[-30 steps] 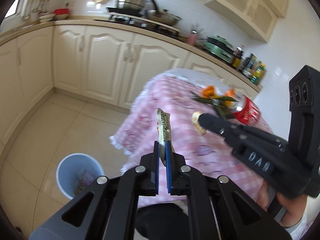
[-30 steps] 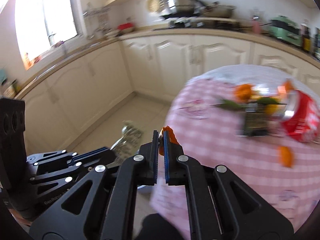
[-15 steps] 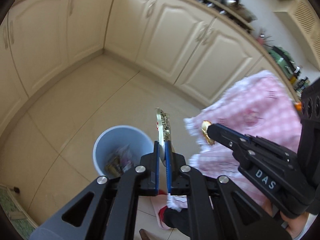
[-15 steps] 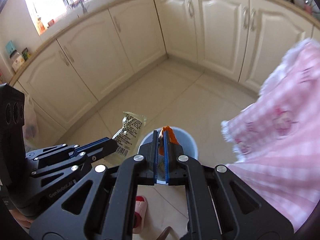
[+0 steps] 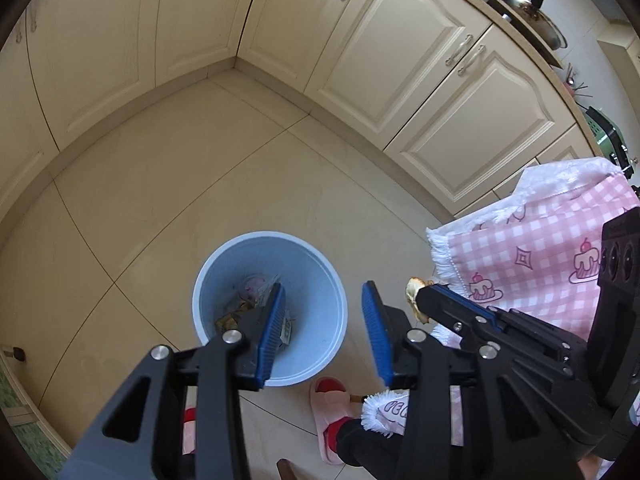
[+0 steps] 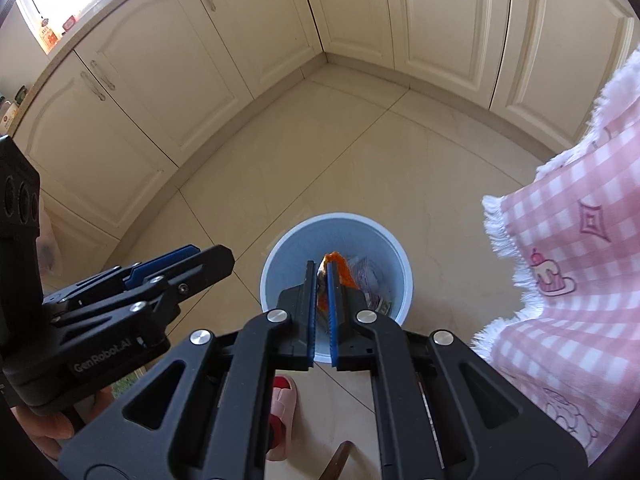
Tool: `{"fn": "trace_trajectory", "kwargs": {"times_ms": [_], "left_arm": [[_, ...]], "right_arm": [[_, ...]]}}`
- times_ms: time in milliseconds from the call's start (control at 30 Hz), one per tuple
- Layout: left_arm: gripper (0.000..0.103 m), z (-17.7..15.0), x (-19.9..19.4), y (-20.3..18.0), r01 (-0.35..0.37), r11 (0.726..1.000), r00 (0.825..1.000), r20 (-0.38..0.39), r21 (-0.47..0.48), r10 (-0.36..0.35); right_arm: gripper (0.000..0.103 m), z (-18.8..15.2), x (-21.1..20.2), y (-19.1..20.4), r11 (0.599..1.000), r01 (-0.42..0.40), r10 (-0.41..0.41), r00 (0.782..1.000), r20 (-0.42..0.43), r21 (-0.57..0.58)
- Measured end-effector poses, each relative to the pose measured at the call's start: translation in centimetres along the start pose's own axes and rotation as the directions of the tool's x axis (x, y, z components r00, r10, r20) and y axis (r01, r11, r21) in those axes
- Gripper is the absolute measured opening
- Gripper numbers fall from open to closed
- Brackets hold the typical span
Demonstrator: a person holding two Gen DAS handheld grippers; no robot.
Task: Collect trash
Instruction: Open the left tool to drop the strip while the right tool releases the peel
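A light blue trash bin [image 5: 268, 312] stands on the tiled floor with wrappers [image 5: 256, 292] in it; it also shows in the right wrist view [image 6: 336, 236]. My left gripper [image 5: 322, 296] is open and empty above the bin. My right gripper [image 6: 320, 270] is shut on an orange peel [image 6: 340, 268] and holds it over the bin. In the left wrist view the right gripper [image 5: 424, 300] is to the right of the bin with the peel [image 5: 414, 292] at its tip. In the right wrist view the left gripper [image 6: 204, 260] is to the left of the bin.
A table with a pink checked cloth [image 5: 552, 248] is on the right, close to the bin. Cream cabinets [image 5: 400, 40] line the far walls. The person's pink slipper [image 5: 330, 400] is on the floor just below the bin.
My left gripper has opened and the wrapper it held has dropped from it. Both grippers have moved from over the table to above the bin.
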State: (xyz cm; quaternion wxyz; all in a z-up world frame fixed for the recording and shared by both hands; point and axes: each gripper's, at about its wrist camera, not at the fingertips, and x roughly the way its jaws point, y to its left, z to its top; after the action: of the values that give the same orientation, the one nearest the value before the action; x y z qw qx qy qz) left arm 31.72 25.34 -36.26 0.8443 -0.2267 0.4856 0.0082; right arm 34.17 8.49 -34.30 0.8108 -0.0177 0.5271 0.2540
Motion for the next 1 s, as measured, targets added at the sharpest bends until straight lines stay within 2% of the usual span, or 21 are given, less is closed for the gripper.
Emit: {"fn": "trace_trajectory", "kwargs": {"times_ms": [533, 733, 1000], "left_arm": [[0.039, -0.1, -0.1, 2.3, -0.031, 0.998, 0.999, 0.007, -0.048, 0.031], [0.039, -0.2, -0.6, 2.8, -0.044, 0.996, 0.999, 0.023, -0.078, 0.046], [0.039, -0.4, -2.3, 2.1, -0.035, 0.997, 0.998, 0.049, -0.069, 0.038]], "right_arm": [[0.006, 1.3, 1.5, 2.1, 1.000, 0.012, -0.012, 1.000, 0.014, -0.021], [0.006, 1.7, 1.0, 2.6, 0.999, 0.020, -0.019, 0.999, 0.042, -0.027], [0.006, 1.5, -1.3, 2.3, 0.998, 0.040, -0.037, 0.997, 0.073, -0.037]]}}
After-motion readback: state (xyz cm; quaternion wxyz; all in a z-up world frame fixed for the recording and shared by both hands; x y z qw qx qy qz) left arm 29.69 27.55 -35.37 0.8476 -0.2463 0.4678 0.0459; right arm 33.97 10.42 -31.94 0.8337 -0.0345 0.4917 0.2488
